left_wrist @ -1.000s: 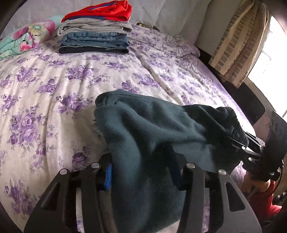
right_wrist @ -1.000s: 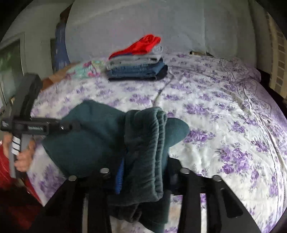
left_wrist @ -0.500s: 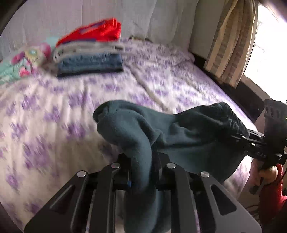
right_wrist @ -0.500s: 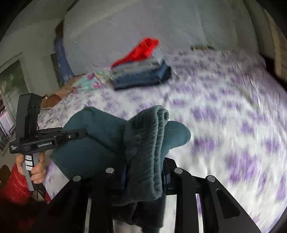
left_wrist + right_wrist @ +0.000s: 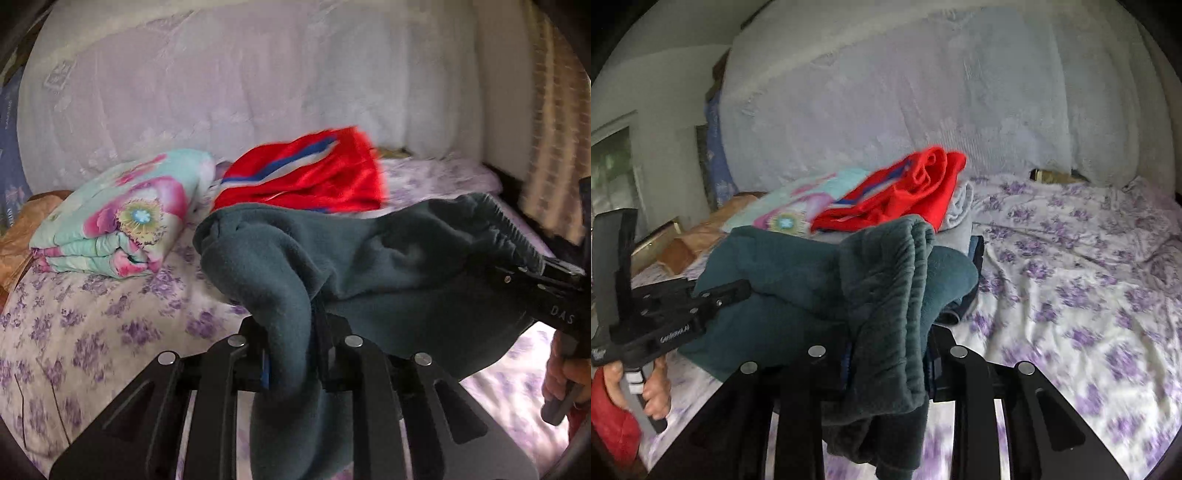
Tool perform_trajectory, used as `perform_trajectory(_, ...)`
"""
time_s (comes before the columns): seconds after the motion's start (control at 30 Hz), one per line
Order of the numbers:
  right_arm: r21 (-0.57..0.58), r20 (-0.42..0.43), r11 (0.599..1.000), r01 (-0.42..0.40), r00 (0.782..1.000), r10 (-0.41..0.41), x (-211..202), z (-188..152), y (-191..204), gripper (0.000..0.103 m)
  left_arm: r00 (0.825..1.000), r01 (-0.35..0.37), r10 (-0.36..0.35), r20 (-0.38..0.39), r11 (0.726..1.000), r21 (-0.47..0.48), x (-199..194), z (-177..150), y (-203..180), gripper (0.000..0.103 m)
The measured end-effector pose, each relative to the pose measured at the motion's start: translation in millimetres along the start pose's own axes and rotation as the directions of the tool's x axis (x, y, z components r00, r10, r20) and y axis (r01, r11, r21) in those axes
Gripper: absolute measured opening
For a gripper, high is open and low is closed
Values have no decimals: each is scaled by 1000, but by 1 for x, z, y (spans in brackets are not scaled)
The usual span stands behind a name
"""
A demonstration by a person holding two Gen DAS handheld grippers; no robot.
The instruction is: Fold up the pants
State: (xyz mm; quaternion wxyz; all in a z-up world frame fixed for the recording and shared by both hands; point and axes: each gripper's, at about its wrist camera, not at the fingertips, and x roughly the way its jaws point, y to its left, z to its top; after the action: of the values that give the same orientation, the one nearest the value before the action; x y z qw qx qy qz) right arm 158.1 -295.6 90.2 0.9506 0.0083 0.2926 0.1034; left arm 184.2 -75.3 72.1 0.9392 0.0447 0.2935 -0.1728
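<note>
Folded dark green fleece pants hang in the air between both grippers, just in front of the pile of folded clothes. My left gripper pinches one folded end, with fabric pressed between its pads and hanging below; its jaws are opening slightly. In the right wrist view the ribbed waistband end of the pants is clamped in my right gripper. Each gripper shows in the other's view: the right gripper at the right edge, the left gripper at the left, each held by a hand.
A red garment tops a pile of folded clothes right behind the pants. A folded floral blanket lies to its left. The purple-flowered bedsheet spreads to the right. A white padded headboard rises behind, a striped curtain at the right.
Both grippers closed on the pants' ends, lifted them off the sheet and carried them across the bed towards the pile, which now looms close.
</note>
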Motion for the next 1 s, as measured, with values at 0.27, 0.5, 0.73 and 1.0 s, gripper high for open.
perform_trajectory(0.27,163,-210,981,104,975,-68,104,-41,-60,73,953,-104,62,-296,986,-128,121,-57,45,73)
perform_trajectory(0.5,151,88,969,194,974,-209,50,-15,-42,81,989,-114,60,-137,895,-432,66,-51,113,84)
perform_trajectory(0.73,-282,-243,927,247,917,-318,127,-42,30,100,970,-77,38,-240,984,-158,95,-48,44,92)
perform_trajectory(1.0,-258,-220,936,239,929,-297,116,-37,24,100,947,-139,120,-299,989,-42,112,-50,17,99)
